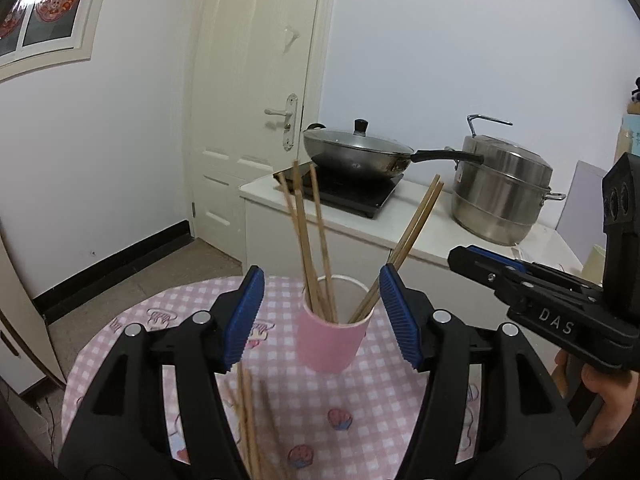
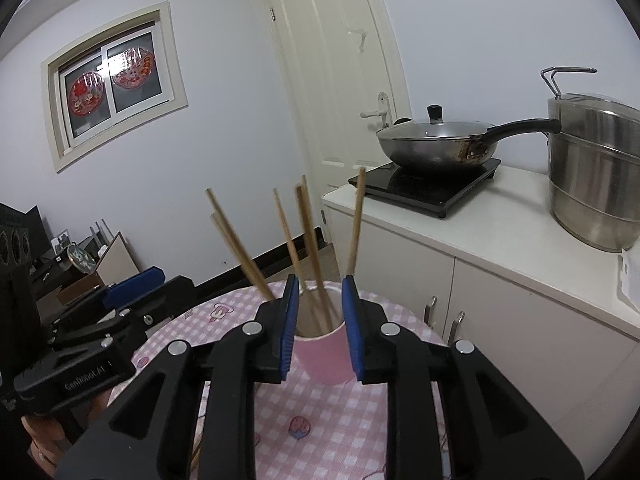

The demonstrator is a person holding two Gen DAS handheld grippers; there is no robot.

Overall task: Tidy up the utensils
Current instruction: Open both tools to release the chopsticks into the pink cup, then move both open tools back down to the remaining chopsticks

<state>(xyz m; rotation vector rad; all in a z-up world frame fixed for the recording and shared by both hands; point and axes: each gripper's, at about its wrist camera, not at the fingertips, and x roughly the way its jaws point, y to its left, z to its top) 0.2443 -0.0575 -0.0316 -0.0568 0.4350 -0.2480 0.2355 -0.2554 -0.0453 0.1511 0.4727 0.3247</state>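
A pink cup [image 1: 330, 346] stands on the round table with the pink checked cloth [image 1: 376, 412] and holds several wooden chopsticks [image 1: 310, 240]. More chopsticks [image 1: 248, 420] lie on the cloth near the front, blurred. My left gripper [image 1: 322, 316] is open, its blue pads either side of the cup and apart from it. My right gripper [image 2: 320, 326] is open and empty just in front of the cup [image 2: 322, 358], with the standing chopsticks [image 2: 306, 240] beyond it. The right gripper also shows at the right of the left wrist view [image 1: 520, 280], the left gripper at the left of the right wrist view [image 2: 120, 300].
A white counter [image 1: 420, 236] behind the table carries an induction hob [image 1: 352, 190] with a lidded wok [image 1: 356, 152] and a steel steamer pot [image 1: 500, 192]. A white door [image 1: 256, 100] is at the back. Cluttered furniture [image 2: 76, 256] stands far left.
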